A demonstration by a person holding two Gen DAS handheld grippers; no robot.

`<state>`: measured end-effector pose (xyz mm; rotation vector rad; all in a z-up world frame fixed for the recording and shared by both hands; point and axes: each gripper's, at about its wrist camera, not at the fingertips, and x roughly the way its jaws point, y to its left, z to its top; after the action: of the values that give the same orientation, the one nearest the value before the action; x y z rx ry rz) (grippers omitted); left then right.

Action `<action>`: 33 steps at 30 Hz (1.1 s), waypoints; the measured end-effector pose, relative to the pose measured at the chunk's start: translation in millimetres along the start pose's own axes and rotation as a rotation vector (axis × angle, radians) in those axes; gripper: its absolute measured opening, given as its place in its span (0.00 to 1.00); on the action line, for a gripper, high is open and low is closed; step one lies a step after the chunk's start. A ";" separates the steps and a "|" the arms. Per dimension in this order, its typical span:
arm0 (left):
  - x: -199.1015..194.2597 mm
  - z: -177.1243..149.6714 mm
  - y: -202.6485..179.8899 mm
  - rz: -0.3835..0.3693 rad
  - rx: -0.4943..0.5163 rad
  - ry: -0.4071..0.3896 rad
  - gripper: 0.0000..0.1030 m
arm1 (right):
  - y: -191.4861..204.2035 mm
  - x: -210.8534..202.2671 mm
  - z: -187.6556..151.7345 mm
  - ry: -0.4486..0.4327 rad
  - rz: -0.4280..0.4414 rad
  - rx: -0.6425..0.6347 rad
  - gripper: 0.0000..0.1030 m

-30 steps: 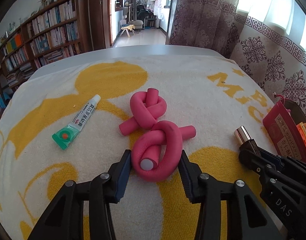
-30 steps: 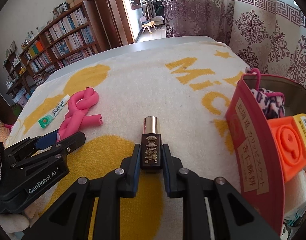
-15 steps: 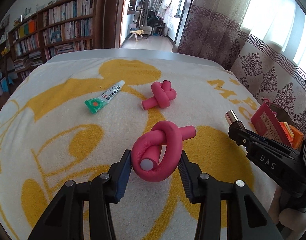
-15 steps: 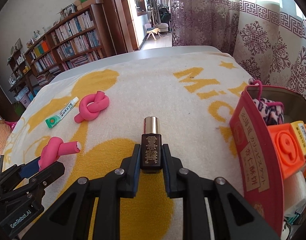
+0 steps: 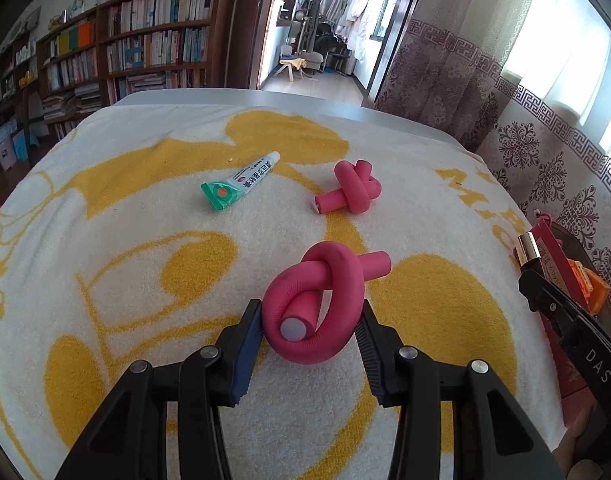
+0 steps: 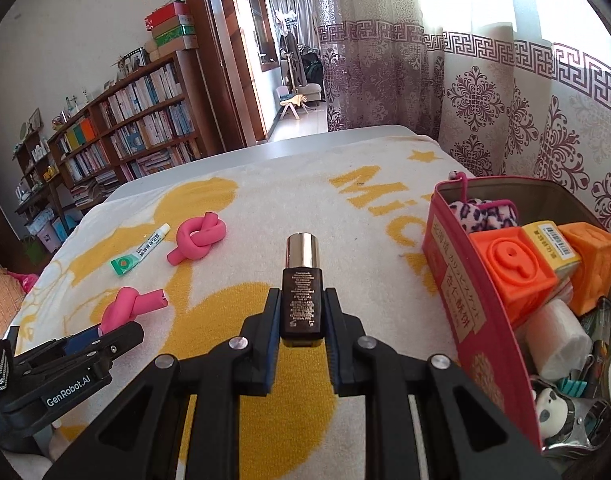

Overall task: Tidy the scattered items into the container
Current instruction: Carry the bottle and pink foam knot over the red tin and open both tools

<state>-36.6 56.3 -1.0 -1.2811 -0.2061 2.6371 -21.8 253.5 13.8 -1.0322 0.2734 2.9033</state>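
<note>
My left gripper (image 5: pixel 309 330) is shut on a knotted pink foam roller (image 5: pixel 317 304), held just above the towel. A second knotted pink roller (image 5: pixel 351 186) and a green-and-white tube (image 5: pixel 239 180) lie farther back on the towel. My right gripper (image 6: pixel 301 312) is shut on a small dark bottle (image 6: pixel 301 300) with a shiny metallic cap, raised over the towel left of the red container (image 6: pixel 461 292). In the right wrist view the left gripper (image 6: pixel 85 344) shows at lower left with its roller (image 6: pixel 129 306). The second roller (image 6: pixel 197 240) and the tube (image 6: pixel 139 250) lie beyond it.
The red container at right holds orange blocks (image 6: pixel 517 264), a spotted fabric piece (image 6: pixel 485 212), a white roll (image 6: pixel 561 332) and small clips. A white and yellow towel (image 5: pixel 153 272) covers the table. Patterned curtains hang at right and bookshelves (image 5: pixel 117 56) stand behind the table.
My left gripper lifted its roller away from the second roller and drew back. My right gripper rose with the bottle and swung toward the red container.
</note>
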 end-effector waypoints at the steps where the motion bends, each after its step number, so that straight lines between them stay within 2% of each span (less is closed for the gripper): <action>1: -1.3 -0.6 0.6 0.000 -0.003 -0.003 0.46 | -0.8 -3.3 -0.8 -0.015 -0.006 0.005 0.21; 15: -6.5 -7.1 0.8 -0.024 -0.004 0.000 0.46 | -34.3 -36.2 -14.9 -0.102 -0.105 0.188 0.21; 20: -6.9 -7.4 2.4 -0.021 -0.011 -0.003 0.46 | -36.7 -49.2 -20.3 -0.143 -0.103 0.207 0.21; 33: -10.3 -10.0 -9.3 -0.032 0.039 -0.010 0.46 | -33.6 -59.8 -23.2 -0.182 -0.090 0.199 0.21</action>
<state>-21.3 63.2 2.7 -1.2422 -0.1738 2.6083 42.6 283.2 28.8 -0.7266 0.4816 2.7944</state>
